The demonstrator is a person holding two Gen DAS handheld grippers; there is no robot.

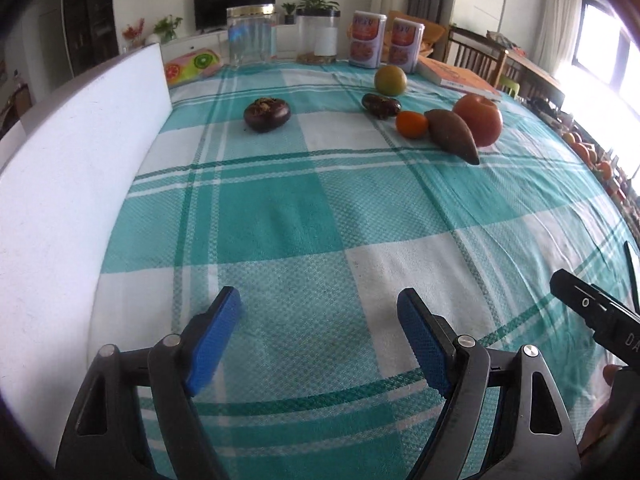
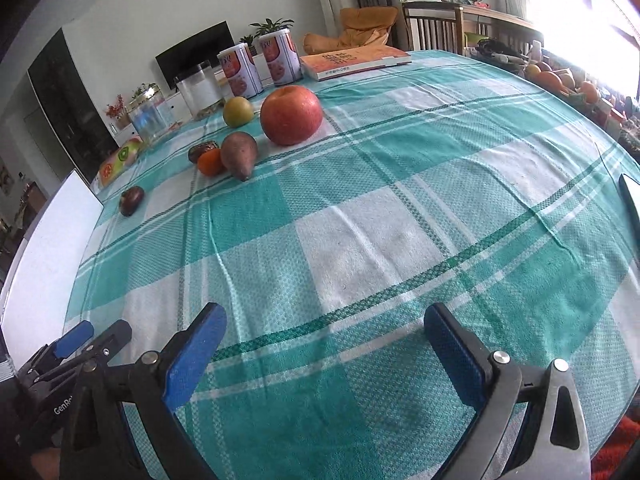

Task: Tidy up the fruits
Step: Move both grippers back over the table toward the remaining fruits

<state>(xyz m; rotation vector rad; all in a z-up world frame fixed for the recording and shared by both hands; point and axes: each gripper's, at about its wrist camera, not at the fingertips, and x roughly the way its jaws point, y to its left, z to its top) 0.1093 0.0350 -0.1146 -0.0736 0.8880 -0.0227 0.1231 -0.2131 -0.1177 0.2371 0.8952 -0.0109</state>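
Fruit lies on the far half of a teal checked tablecloth (image 1: pixel 320 208): a dark mangosteen (image 1: pixel 267 114) alone at the left, then a green-yellow round fruit (image 1: pixel 390 79), a dark brown fruit (image 1: pixel 381 105), a small orange (image 1: pixel 411 123), a brown pointed sweet potato (image 1: pixel 453 135) and a red apple (image 1: pixel 478 119). The right wrist view shows the apple (image 2: pixel 291 115), sweet potato (image 2: pixel 239 155), orange (image 2: pixel 211 161), green fruit (image 2: pixel 238 111) and mangosteen (image 2: pixel 131 200). My left gripper (image 1: pixel 322 336) and right gripper (image 2: pixel 325 354) are open over bare cloth near the front edge, nothing between their blue pads.
A white foam board (image 1: pixel 76 184) stands along the table's left side. At the back are a clear jar (image 1: pixel 252 34), a plastic container (image 1: pixel 318 38), two printed canisters (image 1: pixel 366 40), a book (image 1: pixel 456 74) and a fruit-print pack (image 1: pixel 192 65). Wooden chairs stand beyond.
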